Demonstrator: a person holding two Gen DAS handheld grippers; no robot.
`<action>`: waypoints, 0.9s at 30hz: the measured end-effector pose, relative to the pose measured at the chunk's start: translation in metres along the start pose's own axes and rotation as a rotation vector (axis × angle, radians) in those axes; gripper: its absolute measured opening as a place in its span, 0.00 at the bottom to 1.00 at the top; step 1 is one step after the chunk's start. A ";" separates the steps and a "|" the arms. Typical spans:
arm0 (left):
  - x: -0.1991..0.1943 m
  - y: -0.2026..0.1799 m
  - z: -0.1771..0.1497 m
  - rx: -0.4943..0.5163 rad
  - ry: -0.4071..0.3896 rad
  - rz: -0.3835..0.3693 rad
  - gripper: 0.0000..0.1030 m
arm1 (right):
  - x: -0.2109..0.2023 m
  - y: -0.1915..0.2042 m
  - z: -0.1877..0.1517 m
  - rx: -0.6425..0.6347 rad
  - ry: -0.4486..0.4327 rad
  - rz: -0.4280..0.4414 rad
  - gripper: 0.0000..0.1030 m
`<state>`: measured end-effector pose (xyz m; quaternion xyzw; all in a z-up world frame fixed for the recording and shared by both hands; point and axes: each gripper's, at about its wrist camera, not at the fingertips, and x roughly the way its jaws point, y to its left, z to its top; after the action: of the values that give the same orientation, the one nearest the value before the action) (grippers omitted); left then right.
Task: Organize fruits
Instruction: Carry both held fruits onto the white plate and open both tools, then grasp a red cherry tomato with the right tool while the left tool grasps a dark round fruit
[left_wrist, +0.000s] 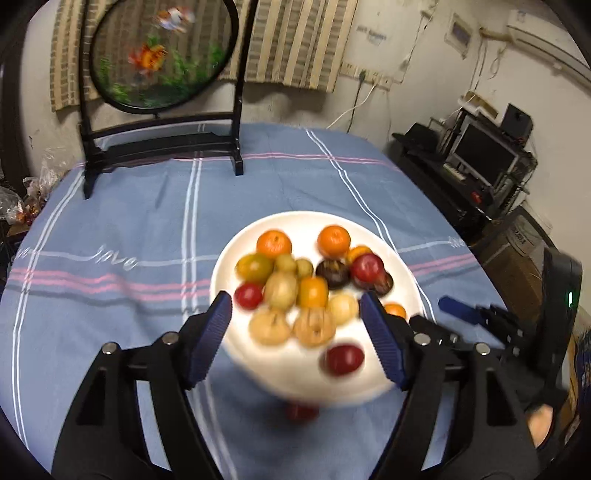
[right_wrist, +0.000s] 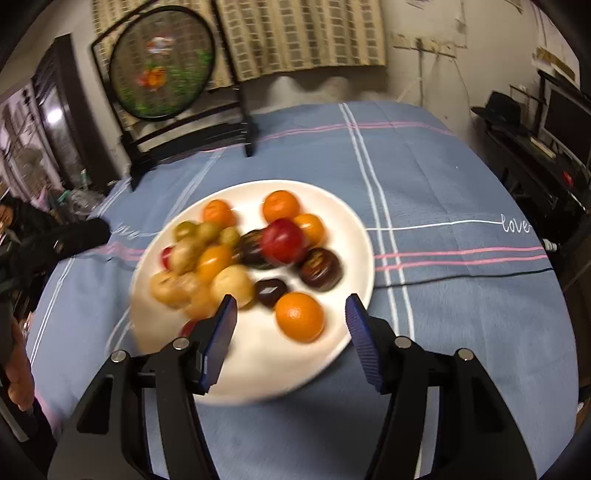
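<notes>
A white plate (left_wrist: 295, 376) on the blue cloth holds several fruits: oranges (left_wrist: 274, 242), red ones (left_wrist: 344, 359), dark ones (left_wrist: 332, 273) and pale yellow ones (left_wrist: 269, 326). One red fruit (left_wrist: 301, 411) lies on the cloth just off the plate's near rim. My left gripper (left_wrist: 295, 314) is open and empty above the plate's near side. My right gripper (right_wrist: 291, 310) is open and empty over the plate (right_wrist: 258, 369), its fingers either side of an orange (right_wrist: 300, 316). The right gripper also shows at the right of the left wrist view (left_wrist: 465, 310). Both views are blurred.
A round goldfish screen on a black stand (left_wrist: 162, 147) stands at the table's back left. A black cable (right_wrist: 461, 277) runs across the cloth right of the plate. Dark shelves with electronics (left_wrist: 480, 166) stand beyond the right table edge. A person (right_wrist: 22, 229) is at the left.
</notes>
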<state>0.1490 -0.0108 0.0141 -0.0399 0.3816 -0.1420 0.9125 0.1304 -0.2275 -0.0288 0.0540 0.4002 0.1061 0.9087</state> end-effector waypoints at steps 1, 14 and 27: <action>-0.013 0.002 -0.013 -0.004 -0.016 0.008 0.72 | -0.010 0.006 -0.008 -0.006 -0.004 0.021 0.60; -0.094 0.061 -0.122 -0.127 -0.094 0.183 0.75 | -0.024 0.081 -0.095 -0.058 0.116 0.253 0.60; -0.108 0.070 -0.145 -0.130 -0.088 0.101 0.76 | 0.061 0.114 -0.056 -0.094 0.189 0.102 0.47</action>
<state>-0.0100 0.0926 -0.0273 -0.0858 0.3508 -0.0689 0.9299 0.1122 -0.1015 -0.0890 0.0216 0.4754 0.1756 0.8618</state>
